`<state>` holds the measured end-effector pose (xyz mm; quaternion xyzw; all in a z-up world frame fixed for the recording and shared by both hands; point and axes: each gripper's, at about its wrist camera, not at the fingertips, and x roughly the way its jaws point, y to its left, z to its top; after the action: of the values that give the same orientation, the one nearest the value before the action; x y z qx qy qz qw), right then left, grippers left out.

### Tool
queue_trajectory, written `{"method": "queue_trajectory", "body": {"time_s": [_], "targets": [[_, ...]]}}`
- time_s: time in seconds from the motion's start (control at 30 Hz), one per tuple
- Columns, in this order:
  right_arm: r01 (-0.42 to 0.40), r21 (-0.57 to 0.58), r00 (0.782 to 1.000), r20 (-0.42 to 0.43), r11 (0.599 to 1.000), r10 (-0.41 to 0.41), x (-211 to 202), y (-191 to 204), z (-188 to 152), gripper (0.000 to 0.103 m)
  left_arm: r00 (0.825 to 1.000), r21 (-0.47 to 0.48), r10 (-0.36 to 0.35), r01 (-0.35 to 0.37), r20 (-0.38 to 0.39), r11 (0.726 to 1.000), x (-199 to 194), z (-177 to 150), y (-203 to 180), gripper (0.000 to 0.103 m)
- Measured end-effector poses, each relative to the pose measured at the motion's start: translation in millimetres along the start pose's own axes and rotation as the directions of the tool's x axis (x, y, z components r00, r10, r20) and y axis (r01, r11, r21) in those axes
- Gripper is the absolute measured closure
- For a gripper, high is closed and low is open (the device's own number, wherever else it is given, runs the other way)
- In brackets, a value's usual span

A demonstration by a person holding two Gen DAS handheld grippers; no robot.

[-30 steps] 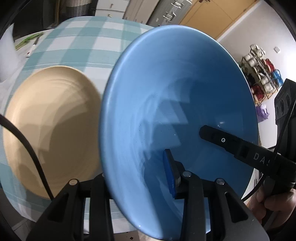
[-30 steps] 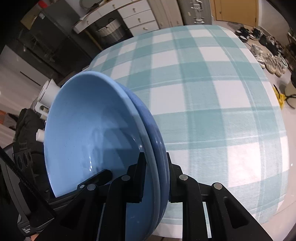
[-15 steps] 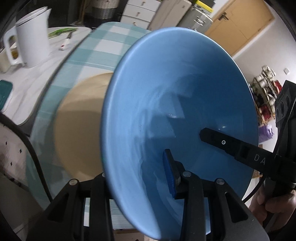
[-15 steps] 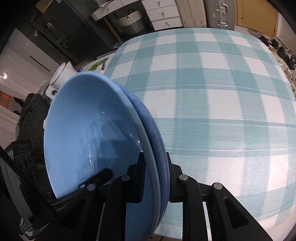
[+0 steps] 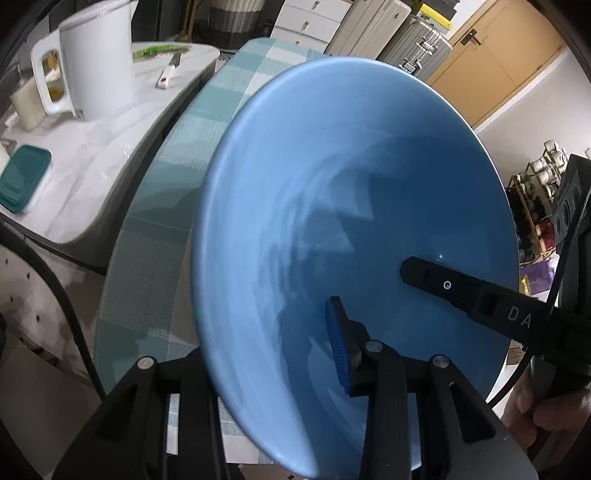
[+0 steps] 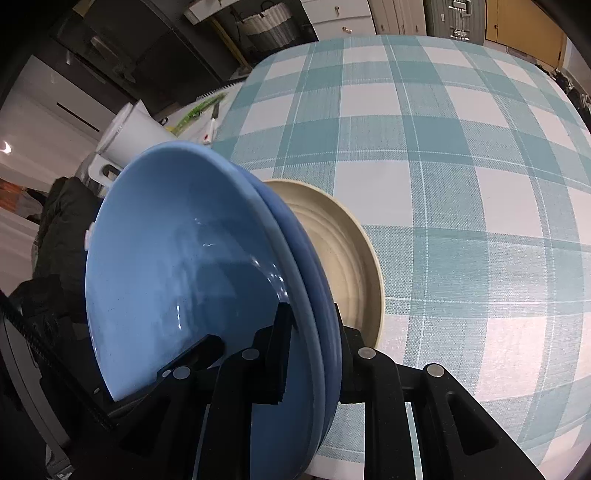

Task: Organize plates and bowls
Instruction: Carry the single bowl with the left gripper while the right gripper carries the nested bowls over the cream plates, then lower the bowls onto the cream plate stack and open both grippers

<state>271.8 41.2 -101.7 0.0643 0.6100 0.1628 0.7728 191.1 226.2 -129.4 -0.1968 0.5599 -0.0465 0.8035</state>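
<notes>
Teal-and-white checked cloth [image 6: 424,184] covers the table, pattern sharp in the right wrist view, streaked with blur in the left. A white marble-look counter [image 5: 110,147] butts against the table's far-left side. On it: a white kettle [image 5: 96,62] with a handle, a teal-lidded container [image 5: 24,182] near the counter's edge, a small knife [image 5: 168,72] with a white handle, and a green strip [image 5: 159,50] behind it.

Background: white drawer units [image 5: 310,22], a woven basket [image 6: 271,22], metal suitcases [image 5: 417,40], and a tan wooden door [image 5: 498,55]. A cluttered rack [image 5: 535,195] stands at the far right of the left wrist view. Dark cabinets [image 6: 129,48] fill the upper left of the right wrist view.

2 blue bowls [image 6: 184,277], nested, are held tilted on edge above the near part of the table. Left gripper [image 5: 269,354] pinches the rim: the blue-padded finger sits inside the bowl, the other is hidden behind the wall. Right gripper [image 6: 314,343] clamps the opposite rim, jaws closed tight on both nested edges. Its black finger also shows inside the bowl in the left wrist view, with a hand [image 5: 546,417] on its grip.

1 beige plate [image 6: 343,258] with concentric ridges lies flat on the cloth, just behind the bowls, partly hidden by them.
</notes>
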Motion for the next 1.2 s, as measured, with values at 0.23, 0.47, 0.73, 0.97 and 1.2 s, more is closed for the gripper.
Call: {"method": "queue_trajectory", "body": {"time_s": [0.23, 0.47, 0.73, 0.97, 1.2], "targets": [[0.022, 0.001, 1.000, -0.018, 1.000, -0.021, 11, 2, -2, 0.086, 0.999, -0.001, 0.023, -0.023, -0.026, 1.000, 12, 2, 5, 0.066], [0.026, 0.013, 1.000, -0.010, 1.000, -0.026, 13, 4, -1, 0.086, 1.000, -0.014, 0.015, -0.015, -0.008, 1.000, 15, 5, 7, 0.066], [0.015, 0.006, 1.000, 0.008, 1.000, -0.015, 7, 4, -2, 0.085, 1.000, -0.015, 0.015, -0.016, -0.009, 1.000, 14, 7, 11, 0.064], [0.037, -0.016, 0.999, 0.028, 0.999, -0.036, 2, 8, -4, 0.084, 0.999, -0.053, 0.016, -0.013, 0.050, 0.999, -3, 4, 19, 0.051], [0.044, -0.025, 0.998, 0.040, 0.999, -0.043, 1, 11, -5, 0.084, 0.998, -0.066, 0.004, 0.001, 0.069, 0.998, -8, 3, 22, 0.049]]}}
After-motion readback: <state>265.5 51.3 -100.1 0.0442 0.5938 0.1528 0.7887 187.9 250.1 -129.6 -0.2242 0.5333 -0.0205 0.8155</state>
